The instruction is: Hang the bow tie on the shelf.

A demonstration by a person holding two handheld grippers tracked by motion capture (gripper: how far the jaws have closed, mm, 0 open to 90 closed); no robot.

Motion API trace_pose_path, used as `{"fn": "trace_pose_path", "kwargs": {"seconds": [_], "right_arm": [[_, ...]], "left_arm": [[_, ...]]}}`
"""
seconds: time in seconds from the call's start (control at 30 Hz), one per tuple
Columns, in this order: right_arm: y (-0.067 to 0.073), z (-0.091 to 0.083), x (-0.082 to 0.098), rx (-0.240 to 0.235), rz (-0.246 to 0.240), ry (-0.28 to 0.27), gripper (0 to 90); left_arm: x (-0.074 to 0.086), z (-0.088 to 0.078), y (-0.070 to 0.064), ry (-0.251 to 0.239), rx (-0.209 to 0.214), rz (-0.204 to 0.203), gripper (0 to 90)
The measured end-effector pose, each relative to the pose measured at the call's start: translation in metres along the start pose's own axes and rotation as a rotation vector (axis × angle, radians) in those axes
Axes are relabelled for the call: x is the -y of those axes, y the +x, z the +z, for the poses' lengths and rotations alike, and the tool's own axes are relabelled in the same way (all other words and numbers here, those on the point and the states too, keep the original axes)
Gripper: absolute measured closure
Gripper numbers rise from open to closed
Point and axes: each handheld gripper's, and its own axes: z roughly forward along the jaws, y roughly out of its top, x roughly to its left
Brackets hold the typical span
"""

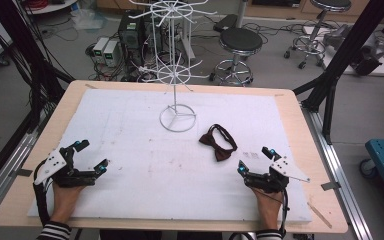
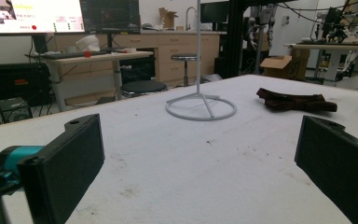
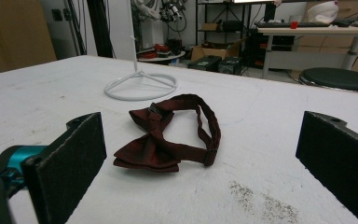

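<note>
The dark red bow tie [image 1: 218, 142] is seen lying flat on the desk [image 1: 130, 150], near the right hand-held gripper [image 1: 254, 161], which is spread and empty. The knot should be approached low. The strap's buckle is resolved in the right gripper view. The left hand-held gripper [image 1: 92, 154] is likewise spread.

Grey floor beyond the table carries black round stools [image 1: 240, 41], computer towers [image 1: 132, 31], loose cables and black frame posts [image 1: 352, 45].
</note>
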Motion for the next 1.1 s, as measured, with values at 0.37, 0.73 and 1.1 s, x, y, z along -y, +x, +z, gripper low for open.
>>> {"fn": "trace_pose_path", "kwargs": {"seconds": [0.37,0.73,1.1], "right_arm": [[0.0,0.0,0.0,0.006,0.001,-0.005,0.8],[-0.001,-0.001,0.0,0.003,0.014,-0.013,0.8],[-0.004,-0.002,-0.017,-0.016,0.012,0.004,0.9]], "left_arm": [[0.0,0.0,0.0,-0.001,-0.002,0.002,1.8],[0.0,0.0,0.0,-0.001,-0.003,0.0,1.8],[0.0,0.0,0.0,-0.001,-0.003,-0.001,1.8]]}}
